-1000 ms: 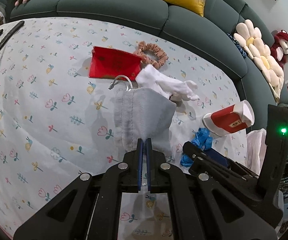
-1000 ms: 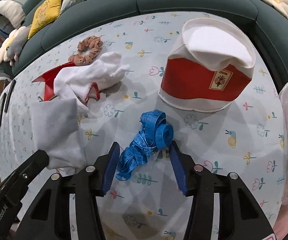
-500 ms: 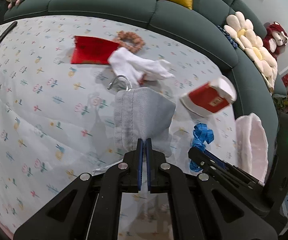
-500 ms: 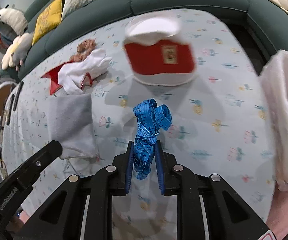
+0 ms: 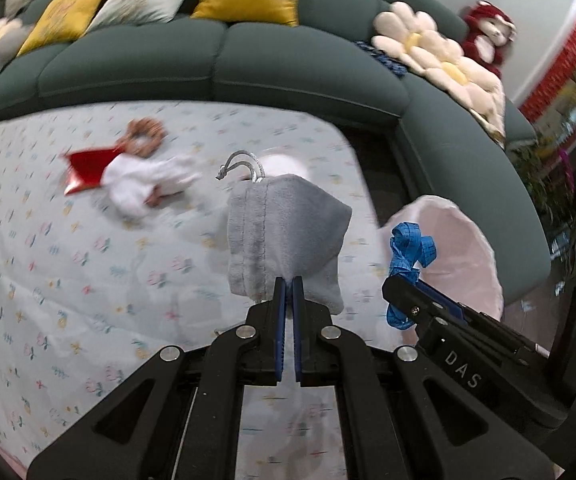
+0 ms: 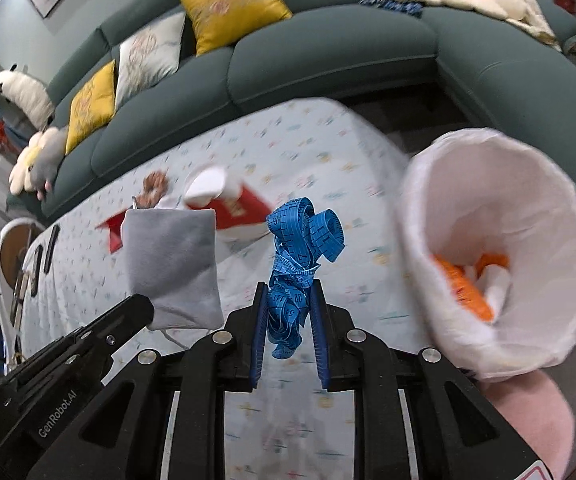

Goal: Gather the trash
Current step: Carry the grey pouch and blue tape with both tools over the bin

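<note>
Nearest the lenses: left gripper (image 5: 286, 286), black with blue pads, clamped tight on the lower edge of a soft grey drawstring pouch (image 5: 283, 236) with a silver cord loop at its top, held clear above the table; right gripper (image 6: 288, 296), same make, pinching a crumpled bright blue measuring tape (image 6: 302, 248), its coils bunched above the pads

Right of the tape: round bin with a white liner (image 6: 488, 208), orange and white scraps inside

Beyond: table under a white floral-print cloth (image 5: 47, 260), bearing a white glove (image 5: 139, 184) lying over a red envelope (image 5: 85, 168), a frilly brown scrunchie (image 5: 145, 134) just behind them, and a red-and-white paper cup (image 6: 223, 200) on its side

Farthest: curved dark green sofa (image 5: 288, 64) with yellow and white cushions
</note>
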`<state>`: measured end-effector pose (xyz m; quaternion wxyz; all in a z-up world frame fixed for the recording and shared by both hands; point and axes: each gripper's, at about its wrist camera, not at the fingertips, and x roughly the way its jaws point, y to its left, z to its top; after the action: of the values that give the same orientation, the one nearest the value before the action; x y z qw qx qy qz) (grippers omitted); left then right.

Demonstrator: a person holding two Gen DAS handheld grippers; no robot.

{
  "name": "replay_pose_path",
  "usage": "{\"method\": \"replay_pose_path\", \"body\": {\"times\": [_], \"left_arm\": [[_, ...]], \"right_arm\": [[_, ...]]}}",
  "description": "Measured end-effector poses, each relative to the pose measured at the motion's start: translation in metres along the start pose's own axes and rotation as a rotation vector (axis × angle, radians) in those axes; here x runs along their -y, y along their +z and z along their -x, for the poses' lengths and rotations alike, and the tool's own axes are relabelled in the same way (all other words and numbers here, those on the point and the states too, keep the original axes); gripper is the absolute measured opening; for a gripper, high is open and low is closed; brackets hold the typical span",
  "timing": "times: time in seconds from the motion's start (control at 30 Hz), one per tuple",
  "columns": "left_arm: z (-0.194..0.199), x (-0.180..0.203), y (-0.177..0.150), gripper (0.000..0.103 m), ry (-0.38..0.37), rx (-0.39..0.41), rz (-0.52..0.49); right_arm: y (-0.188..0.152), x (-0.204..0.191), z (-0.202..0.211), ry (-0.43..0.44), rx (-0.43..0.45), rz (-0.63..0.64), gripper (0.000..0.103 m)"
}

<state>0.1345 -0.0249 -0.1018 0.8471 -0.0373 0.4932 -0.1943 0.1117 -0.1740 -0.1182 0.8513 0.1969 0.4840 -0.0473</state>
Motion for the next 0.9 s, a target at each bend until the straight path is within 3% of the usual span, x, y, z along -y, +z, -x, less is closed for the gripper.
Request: {"method": "replay_pose_path", "body": {"times": [0.57, 0.9], "left_arm": [[-0.006, 0.143, 0.014, 0.003, -0.098, 0.033, -0.255], [-0.022, 0.193, 0.016, 0.006, -0.147, 0.019, -0.337]], "right_arm": [[0.013, 0.119, 0.059, -0.104, 0.123, -0.104, 0.019], [0.012, 0.164, 0.070, -0.133, 0.144, -0.174, 0.019]]}}
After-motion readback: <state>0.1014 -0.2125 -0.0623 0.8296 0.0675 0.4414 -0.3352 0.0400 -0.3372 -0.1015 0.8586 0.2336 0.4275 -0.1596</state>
